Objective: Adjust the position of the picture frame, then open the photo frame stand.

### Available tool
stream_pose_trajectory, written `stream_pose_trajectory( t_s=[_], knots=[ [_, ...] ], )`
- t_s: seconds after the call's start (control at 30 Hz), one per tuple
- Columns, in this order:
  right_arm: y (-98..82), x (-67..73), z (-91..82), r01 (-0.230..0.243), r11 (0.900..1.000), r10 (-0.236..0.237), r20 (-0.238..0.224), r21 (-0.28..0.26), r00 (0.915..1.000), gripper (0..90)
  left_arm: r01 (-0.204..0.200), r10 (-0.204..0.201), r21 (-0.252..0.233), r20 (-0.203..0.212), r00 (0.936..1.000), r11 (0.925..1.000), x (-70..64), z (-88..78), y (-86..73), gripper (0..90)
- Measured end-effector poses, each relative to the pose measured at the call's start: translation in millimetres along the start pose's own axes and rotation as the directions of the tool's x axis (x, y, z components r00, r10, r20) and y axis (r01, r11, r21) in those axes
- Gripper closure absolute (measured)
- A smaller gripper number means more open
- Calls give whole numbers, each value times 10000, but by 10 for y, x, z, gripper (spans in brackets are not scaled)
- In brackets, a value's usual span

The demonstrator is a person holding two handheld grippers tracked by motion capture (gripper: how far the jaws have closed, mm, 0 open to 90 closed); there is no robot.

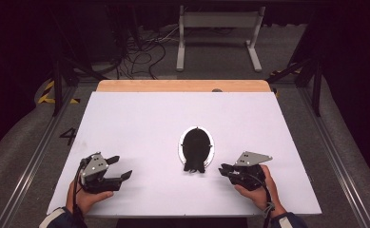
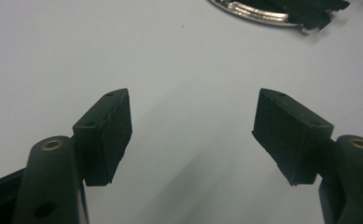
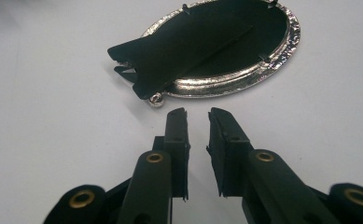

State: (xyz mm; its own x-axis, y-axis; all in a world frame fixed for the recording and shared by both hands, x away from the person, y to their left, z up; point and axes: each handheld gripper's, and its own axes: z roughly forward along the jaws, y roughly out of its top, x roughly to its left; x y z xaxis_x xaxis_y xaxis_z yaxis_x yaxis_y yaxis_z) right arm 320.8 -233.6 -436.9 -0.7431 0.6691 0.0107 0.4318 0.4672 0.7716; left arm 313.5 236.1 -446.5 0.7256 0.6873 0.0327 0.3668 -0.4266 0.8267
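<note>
At the middle of the white bench (image 1: 140,118), slightly toward the near edge, lies the oval silver frame (image 1: 197,145) face down, its black back panel (image 1: 195,143) uppermost and its folding stand (image 1: 193,165) jutting toward the person. Nothing holds it — both tools sit well apart from it, 1 on each side.

The left tool (image 1: 121,167), near the left near corner, is released: in the left gripper view its 2 pads (image 2: 107,135) stand wide with only bare bench between them, and the frame's rim (image 2: 256,11) peeks in at the far top edge. The right tool (image 1: 223,169) rests just right of the stand; in the right gripper view its jaws are parted by a narrow gap, gripping nothing, their tips just short of the small silver knob at the frame's rim (image 3: 155,99).

Judging by this, whatever handling the frame needed looks finished or paused: it rests flat and steady, the small black tabs (image 3: 185,7) around the back seem to lie over the panel, and both tools are off it. Whether the stand is meant to be opened further, or the frame stood up, cannot be told. If work remains, the right tool is the better placed — it points straight at the stand's end.
</note>
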Motion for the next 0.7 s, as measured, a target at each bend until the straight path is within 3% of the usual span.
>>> stream_pose_trajectory(
  t_s=[0.17, 0.47, 0.7],
  knots=[
    [11, 14, 56, 32, 9993, -30, -77, 369, 10000, 750, 66, -65, 241, -68, 10000, 9997, 8, -56, -103, 258],
    [72, 89, 186, 243, 9950, -206, -400, 966, 9990, 707, 55, -59, 549, 63, 10000, 9985, -34, 17, -111, 234],
    [111, 127, 277, 325, 9889, -240, -603, 1448, 9979, 733, -237, 232, 634, 82, 9997, 9977, -61, 47, -88, 230]
  ],
)
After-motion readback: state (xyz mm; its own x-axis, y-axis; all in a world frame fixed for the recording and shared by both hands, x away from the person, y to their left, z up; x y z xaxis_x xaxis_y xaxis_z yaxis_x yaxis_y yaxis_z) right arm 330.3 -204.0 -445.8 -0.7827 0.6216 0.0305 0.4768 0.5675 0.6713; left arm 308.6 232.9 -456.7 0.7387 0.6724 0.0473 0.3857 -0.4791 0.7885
